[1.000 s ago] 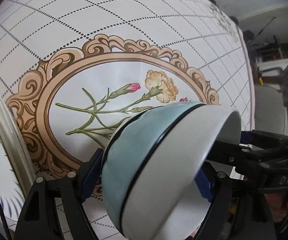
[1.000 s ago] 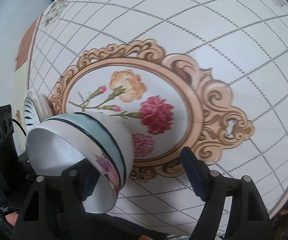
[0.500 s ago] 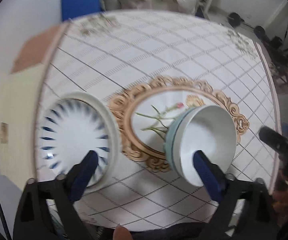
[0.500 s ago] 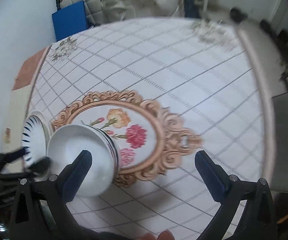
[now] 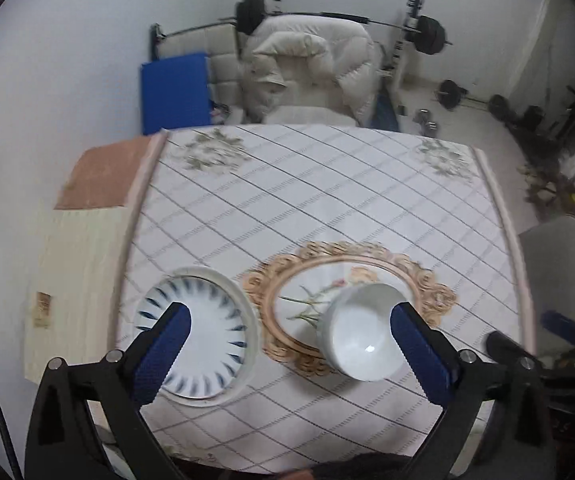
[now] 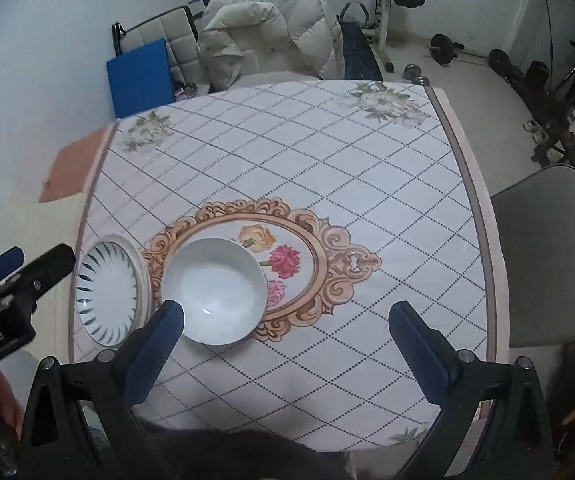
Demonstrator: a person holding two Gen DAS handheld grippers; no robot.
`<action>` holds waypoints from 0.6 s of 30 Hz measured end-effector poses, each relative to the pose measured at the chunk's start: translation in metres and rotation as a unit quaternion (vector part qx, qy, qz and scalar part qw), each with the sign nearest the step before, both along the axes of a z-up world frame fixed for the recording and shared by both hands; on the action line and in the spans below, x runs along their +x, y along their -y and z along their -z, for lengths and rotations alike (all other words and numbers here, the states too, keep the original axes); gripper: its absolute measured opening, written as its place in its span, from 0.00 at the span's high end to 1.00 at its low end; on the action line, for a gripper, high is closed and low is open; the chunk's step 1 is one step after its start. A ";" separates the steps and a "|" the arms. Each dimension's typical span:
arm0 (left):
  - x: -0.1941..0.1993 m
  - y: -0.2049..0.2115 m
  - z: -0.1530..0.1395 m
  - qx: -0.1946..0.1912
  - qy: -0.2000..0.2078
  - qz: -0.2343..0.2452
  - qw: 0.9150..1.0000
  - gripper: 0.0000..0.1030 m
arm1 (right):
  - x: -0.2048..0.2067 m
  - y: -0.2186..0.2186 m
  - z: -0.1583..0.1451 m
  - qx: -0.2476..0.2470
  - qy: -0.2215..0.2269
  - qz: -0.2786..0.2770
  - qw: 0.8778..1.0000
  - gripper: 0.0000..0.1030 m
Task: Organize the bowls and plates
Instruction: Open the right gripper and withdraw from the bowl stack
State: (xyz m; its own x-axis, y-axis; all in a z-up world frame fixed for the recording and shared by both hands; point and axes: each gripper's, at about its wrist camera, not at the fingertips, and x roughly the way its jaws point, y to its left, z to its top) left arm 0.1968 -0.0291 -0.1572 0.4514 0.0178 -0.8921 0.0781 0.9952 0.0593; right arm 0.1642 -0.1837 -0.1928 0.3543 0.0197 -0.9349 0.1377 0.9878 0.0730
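A white bowl (image 5: 361,334) stands upright on the flower medallion of the tablecloth; it also shows in the right wrist view (image 6: 214,290). A white plate with blue dashes (image 5: 197,340) lies left of it near the table's left edge, seen again in the right wrist view (image 6: 107,290). My left gripper (image 5: 287,320) is open and empty, high above both dishes. My right gripper (image 6: 287,318) is open and empty, high above the table's near side. The left gripper's body shows at the left of the right wrist view (image 6: 11,280).
The table (image 6: 367,160) has a checked floral cloth. A grey chair (image 6: 547,256) stands at its right. A pale wooden cabinet (image 5: 75,280) is at the left. Beyond are a blue mat (image 5: 175,92), a bench with a padded coat (image 5: 307,68) and barbell weights (image 5: 429,34).
The bowl was held tilted close to the cameras; it now stands free on the table. Both grippers have opened wide and pulled up and back.
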 end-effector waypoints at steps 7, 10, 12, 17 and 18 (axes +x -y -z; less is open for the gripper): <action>0.013 0.009 0.028 0.043 -0.030 0.019 0.998 0.00 | 0.014 0.009 0.004 0.009 0.019 0.008 1.000 0.00; 0.023 0.014 0.048 0.048 -0.042 0.031 0.997 0.00 | 0.028 0.015 0.029 0.015 -0.003 0.004 1.000 0.00; 0.033 0.019 0.065 0.057 -0.053 0.040 0.996 0.00 | 0.038 0.019 0.053 0.024 -0.018 -0.001 1.000 0.00; 0.051 0.029 0.100 0.042 -0.100 0.045 0.993 0.00 | 0.056 0.023 0.099 0.042 -0.058 0.000 0.997 0.00; 0.051 0.031 0.103 0.040 -0.103 0.044 0.993 0.00 | 0.057 0.024 0.103 0.039 -0.059 0.001 0.997 0.00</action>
